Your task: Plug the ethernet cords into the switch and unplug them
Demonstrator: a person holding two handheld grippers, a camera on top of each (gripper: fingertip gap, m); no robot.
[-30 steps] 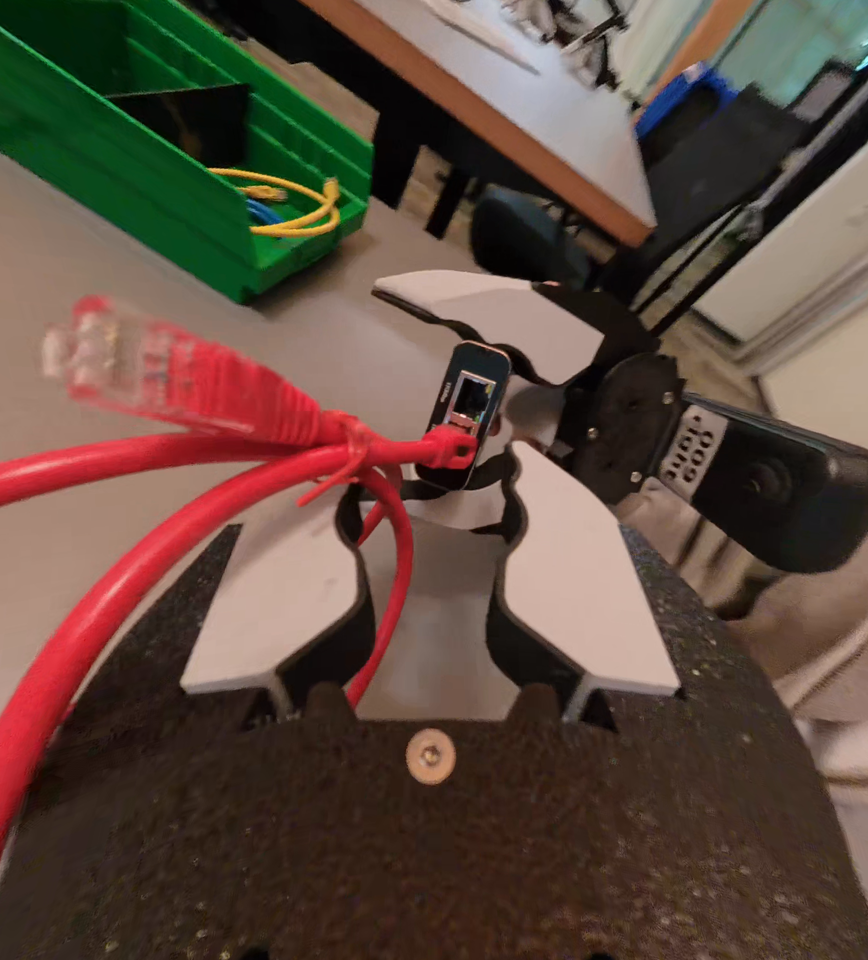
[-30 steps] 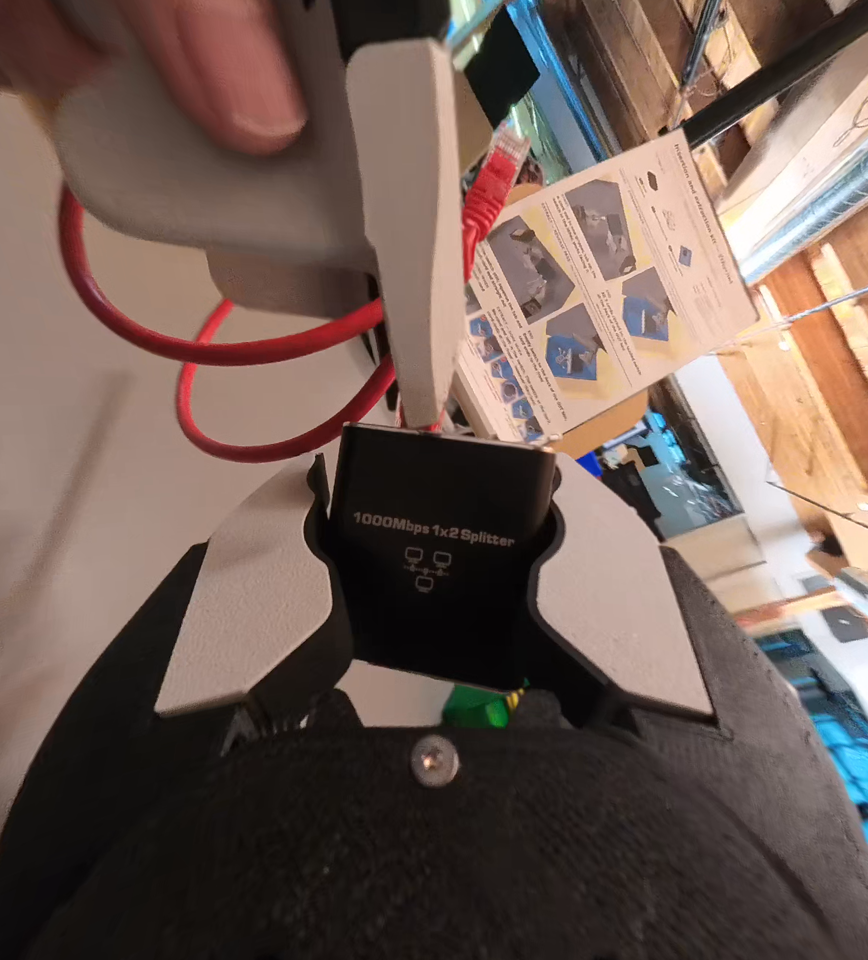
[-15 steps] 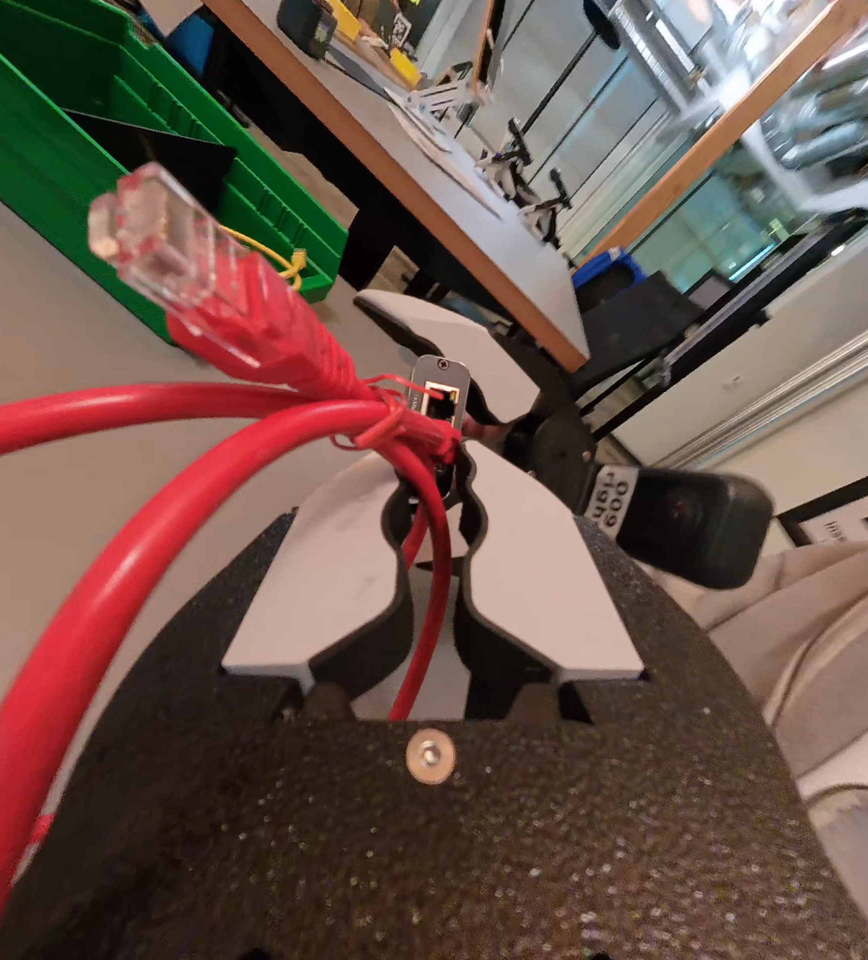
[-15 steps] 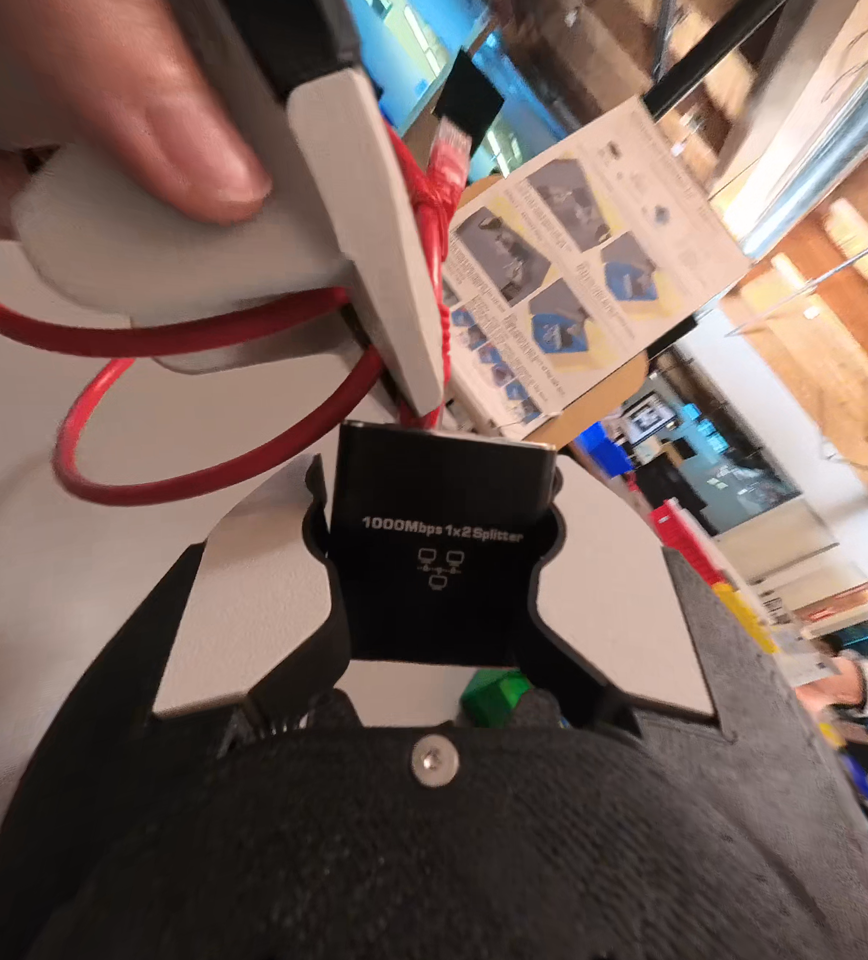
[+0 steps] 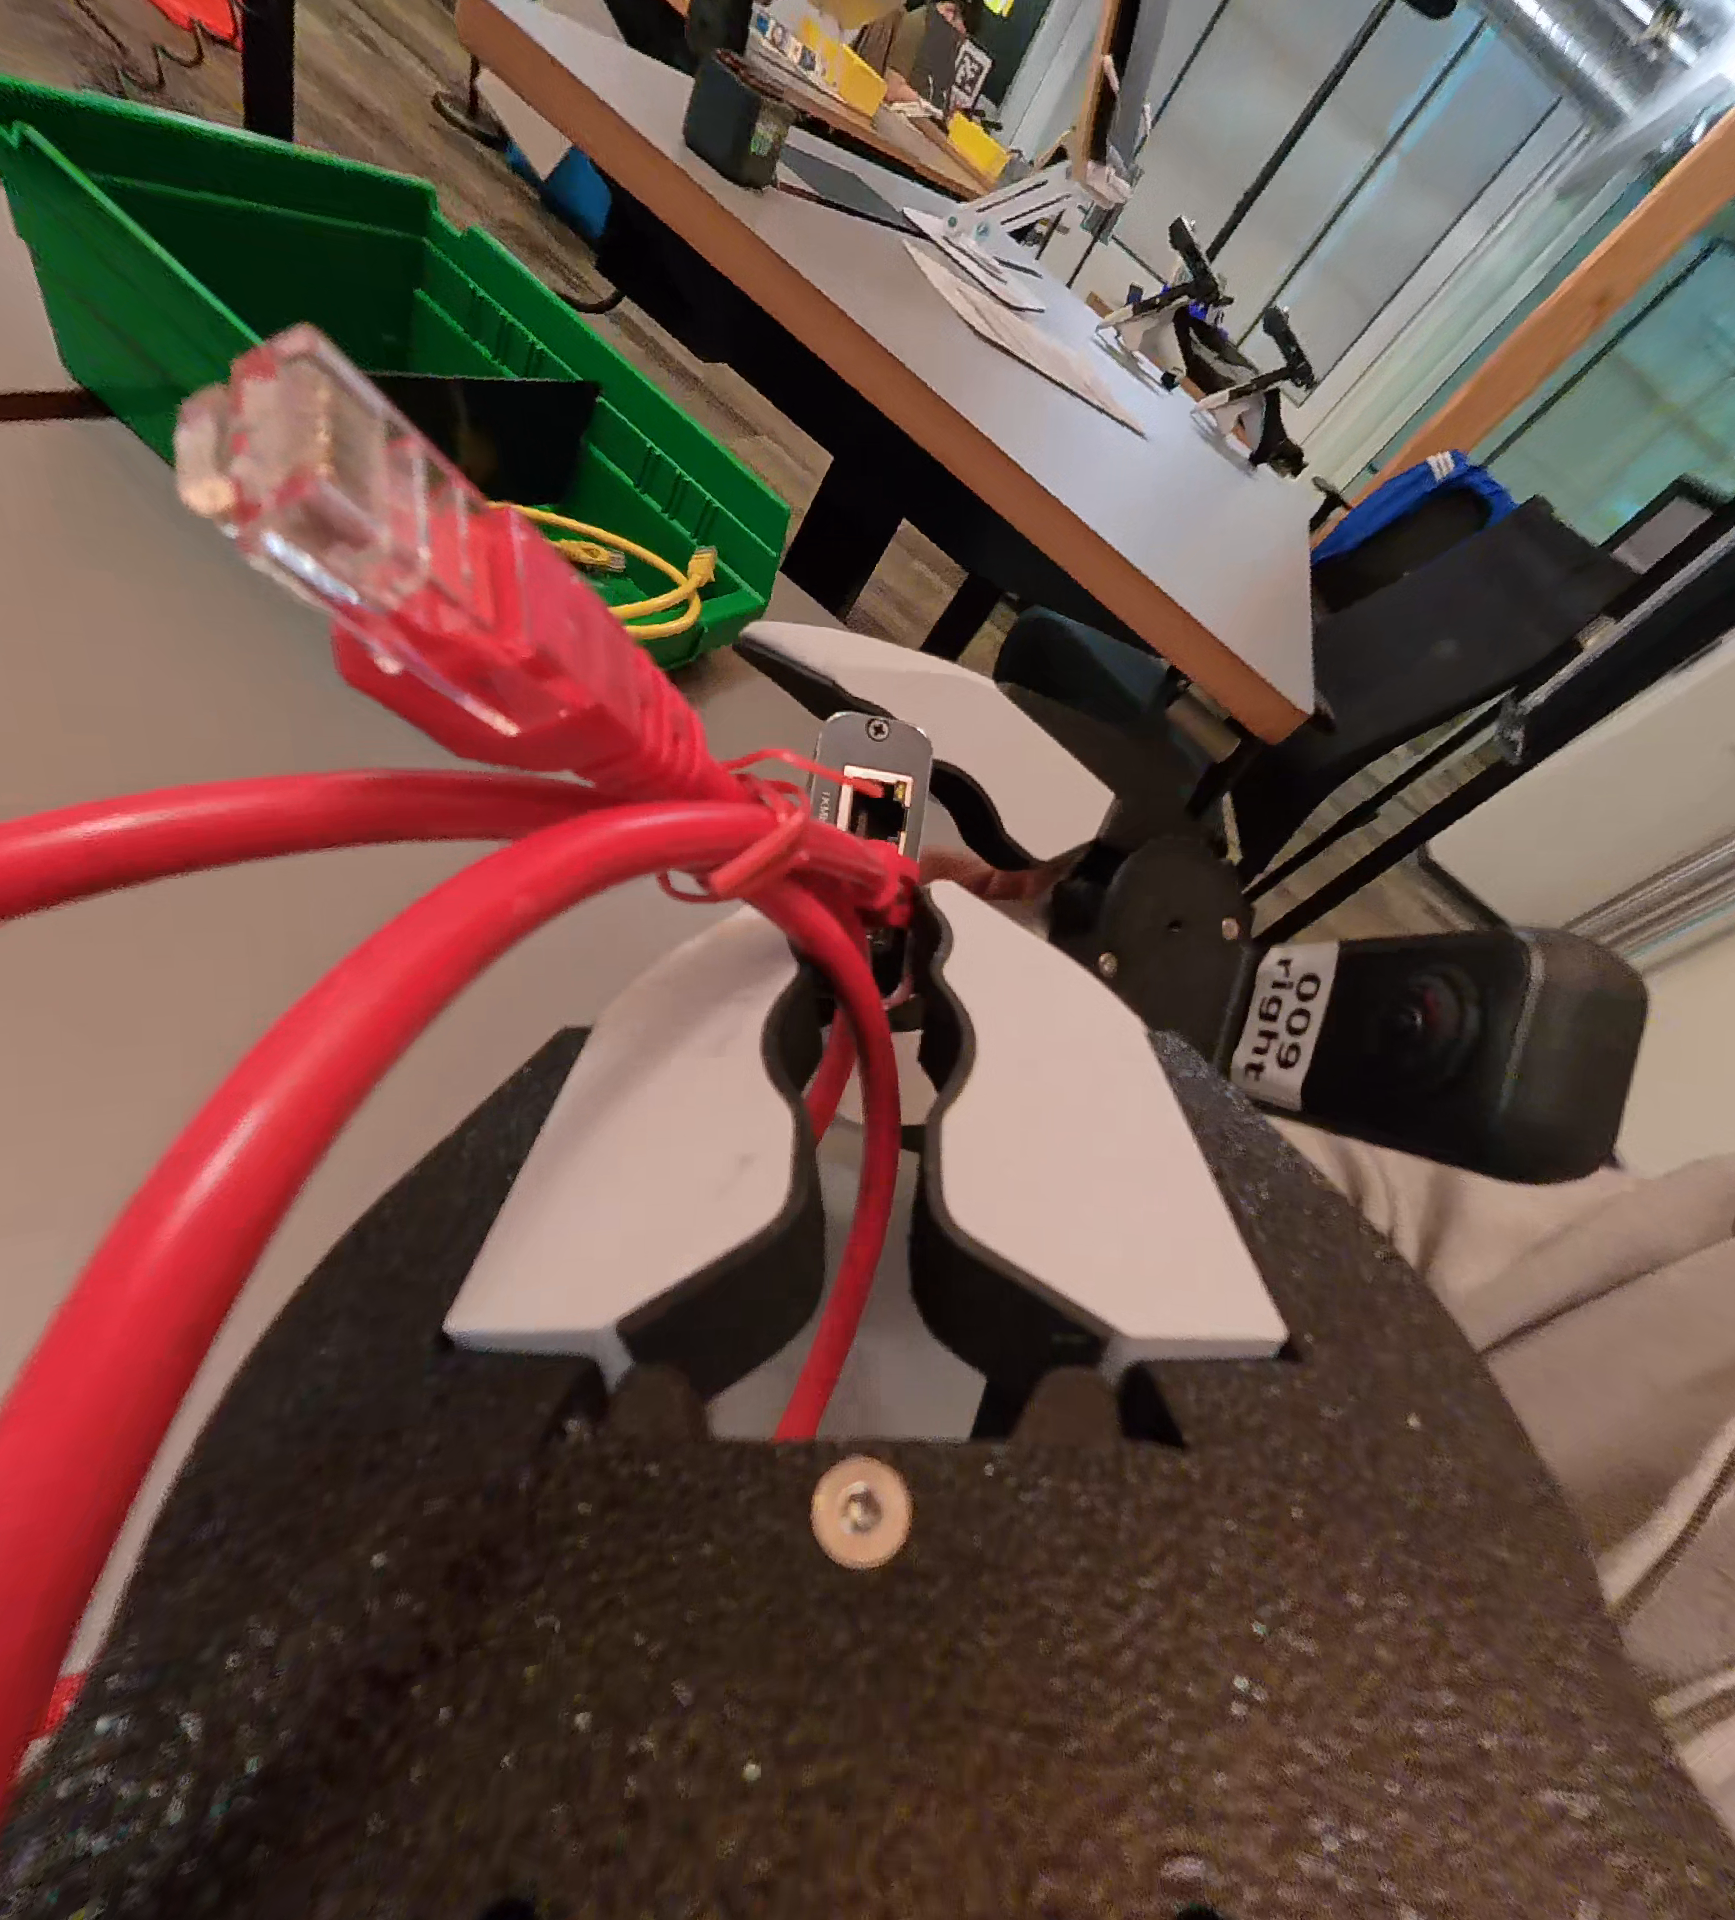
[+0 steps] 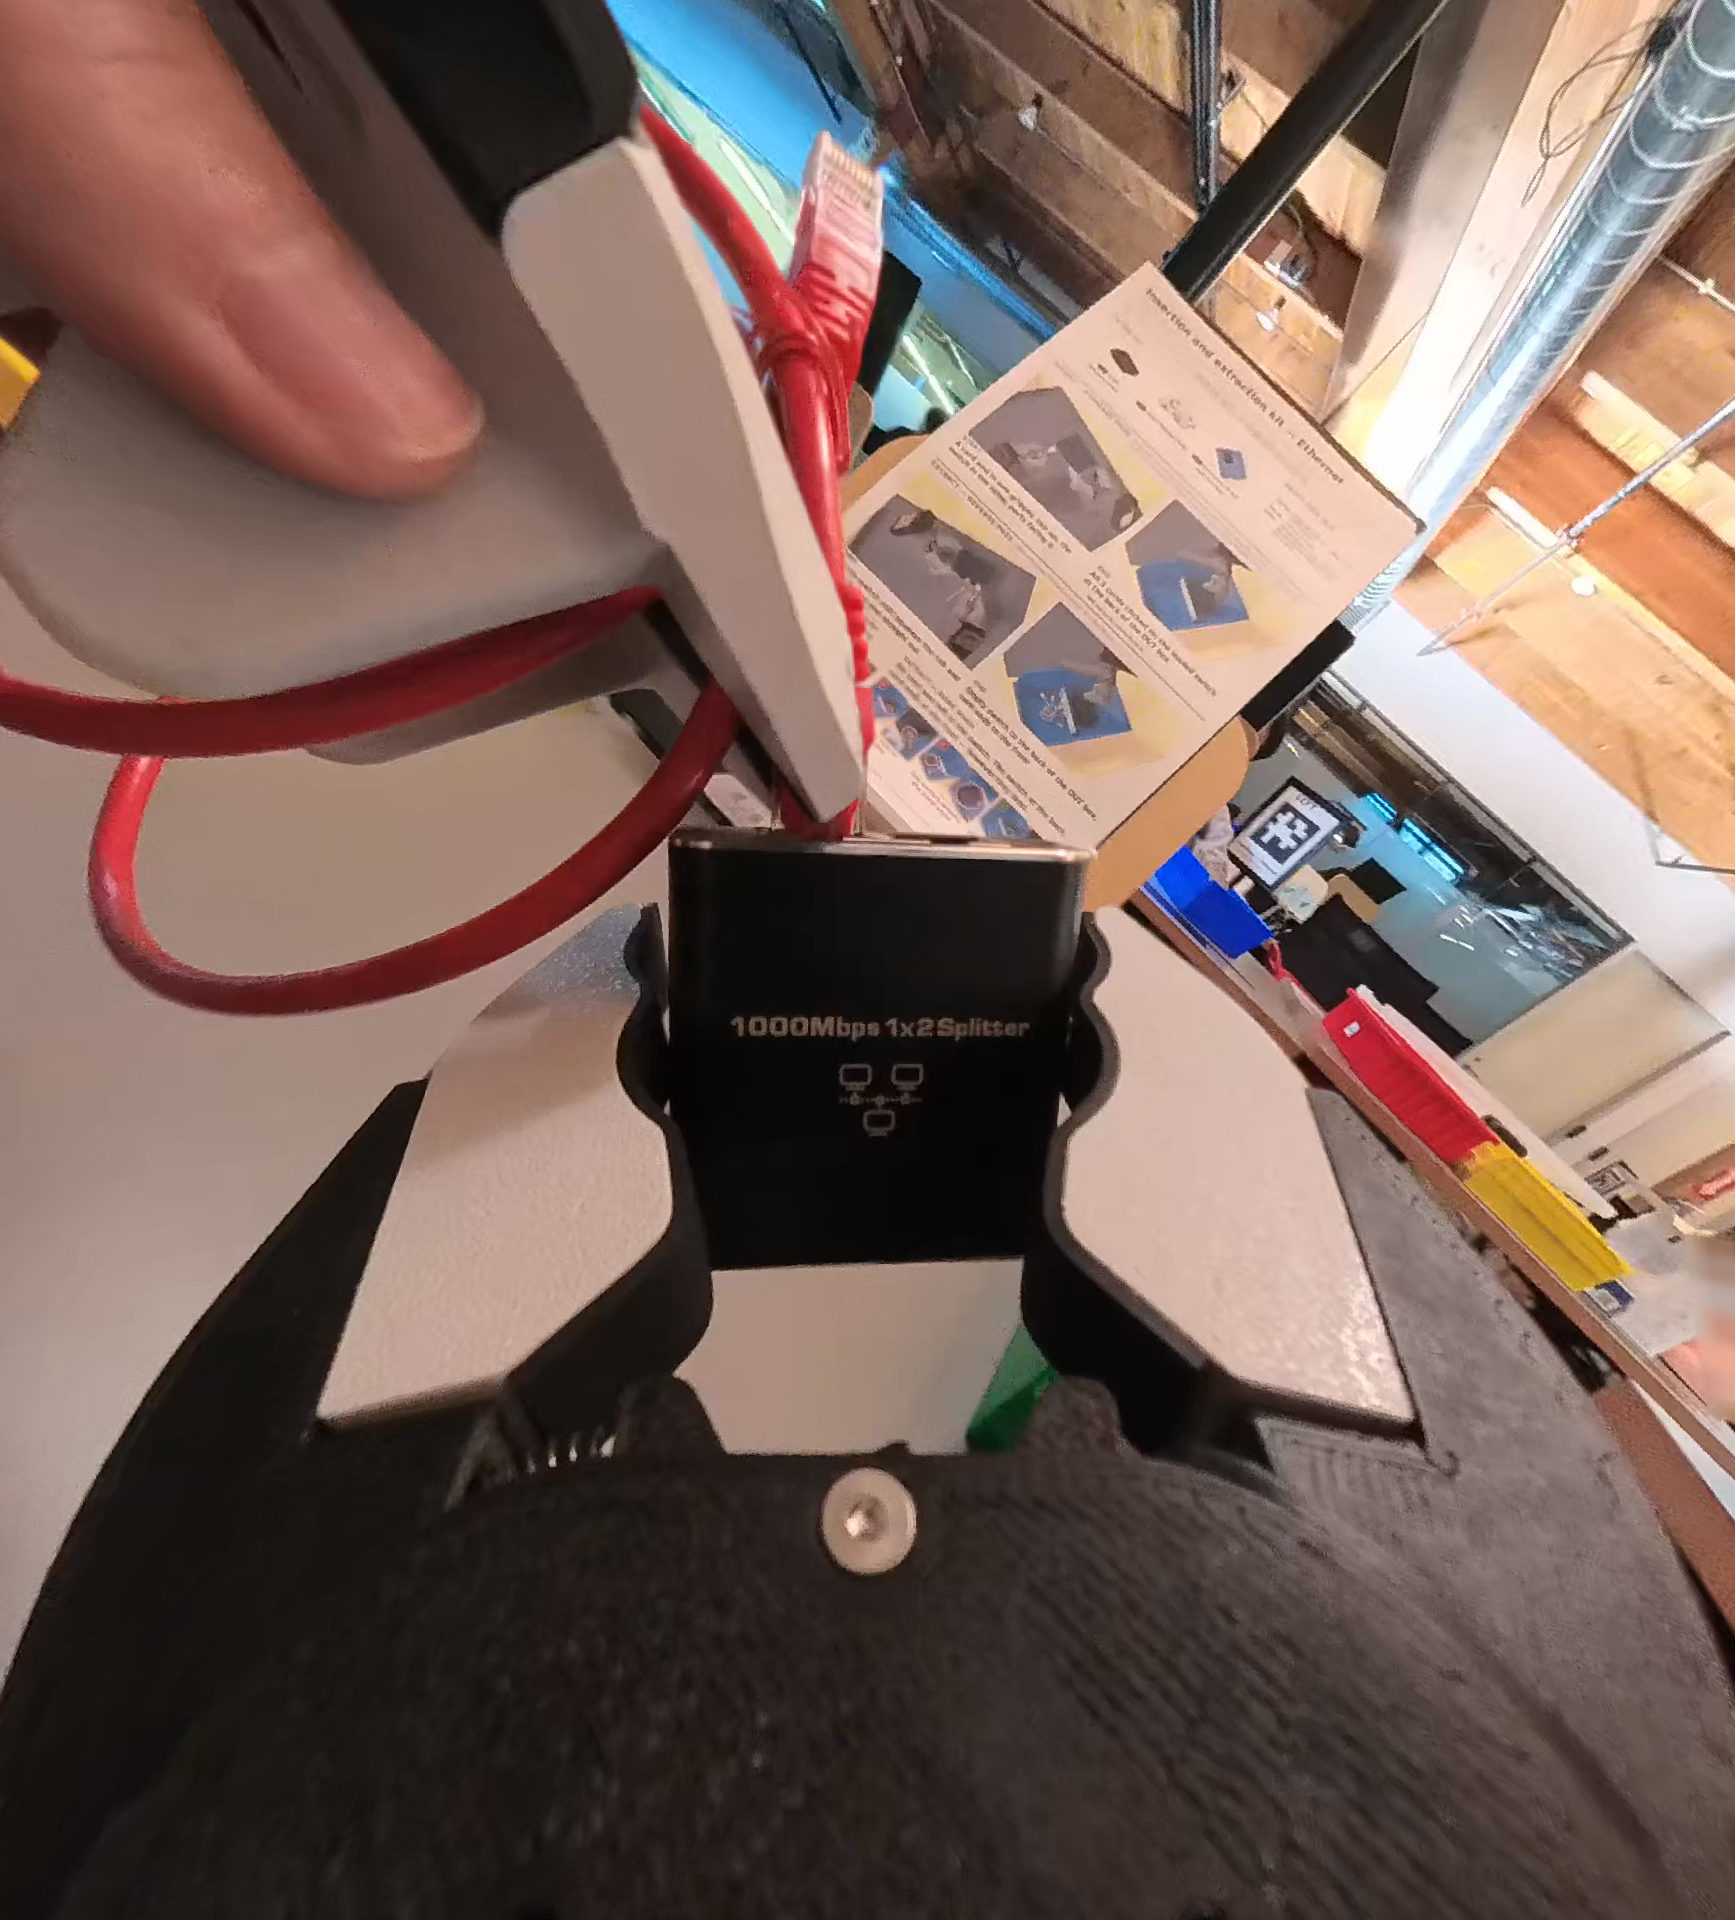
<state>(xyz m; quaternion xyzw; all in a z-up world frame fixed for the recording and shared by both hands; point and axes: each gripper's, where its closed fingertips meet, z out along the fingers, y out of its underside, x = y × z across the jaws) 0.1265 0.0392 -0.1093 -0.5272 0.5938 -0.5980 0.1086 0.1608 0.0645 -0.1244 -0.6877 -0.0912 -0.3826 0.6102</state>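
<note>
**Desk:** What do the left gripper's fingers have?

**Photographer:** The left gripper (image 5: 910, 935) is pinched narrow on a red ethernet cord (image 5: 219, 1164), close to the plug that meets the port face of the switch (image 5: 871, 800). I cannot tell whether that plug is fully seated. The cord is bundled with a red twist tie (image 5: 759, 862). Its free plug (image 5: 364, 540), clear-tipped, sticks up at the left. Behind it on the bench (image 5: 94, 665) sits a green bin (image 5: 250, 260) holding a yellow cord (image 5: 660, 603).

**Desk:** And the right gripper?

**Photographer:** The right gripper (image 6: 868, 1060) has its fingers clamped on the two sides of the black switch (image 6: 873, 1039), which is held off the bench with its port end pointing away from the camera.

**Desk:** What does each view add?

**Photographer:** Only the left wrist view shows the open port beside the cord end, and the right gripper's camera (image 5: 1434, 1049). Only the right wrist view shows the switch's printed top, a person's finger (image 6: 250, 312) resting on the left gripper's grey body, the cord looping below it (image 6: 343, 966), and an instruction sheet (image 6: 1102, 582) hanging behind.
</note>
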